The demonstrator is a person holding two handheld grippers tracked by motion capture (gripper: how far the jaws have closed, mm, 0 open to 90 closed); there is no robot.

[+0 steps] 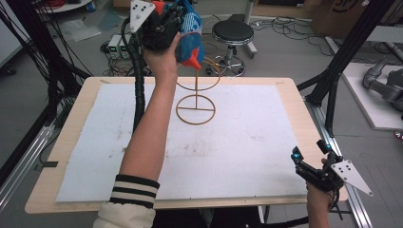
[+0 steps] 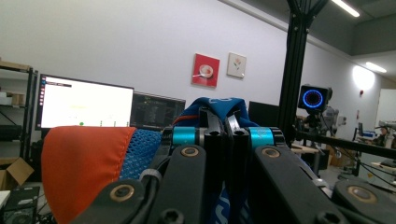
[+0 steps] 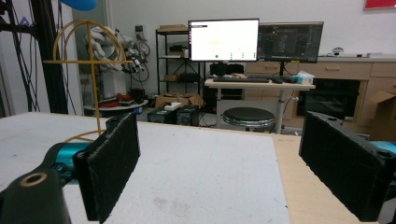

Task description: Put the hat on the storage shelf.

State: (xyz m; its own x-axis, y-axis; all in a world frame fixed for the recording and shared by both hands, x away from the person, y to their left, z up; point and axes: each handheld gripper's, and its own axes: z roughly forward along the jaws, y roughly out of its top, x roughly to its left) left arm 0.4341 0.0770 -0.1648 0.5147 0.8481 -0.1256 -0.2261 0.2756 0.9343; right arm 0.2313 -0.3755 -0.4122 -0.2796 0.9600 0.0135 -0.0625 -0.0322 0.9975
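Left gripper [image 1: 178,28] clamped on blue-orange cap [image 1: 190,40]: soft, light fabric, best pinched at crown. Right gripper [image 1: 311,159] jaws apart, empty.

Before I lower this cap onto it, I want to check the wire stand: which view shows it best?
The high view: the wire stand shows its round base on the white mat and its hoop beneath the blue and orange cap. The right gripper view shows it side-on, its base hidden behind a jaw.
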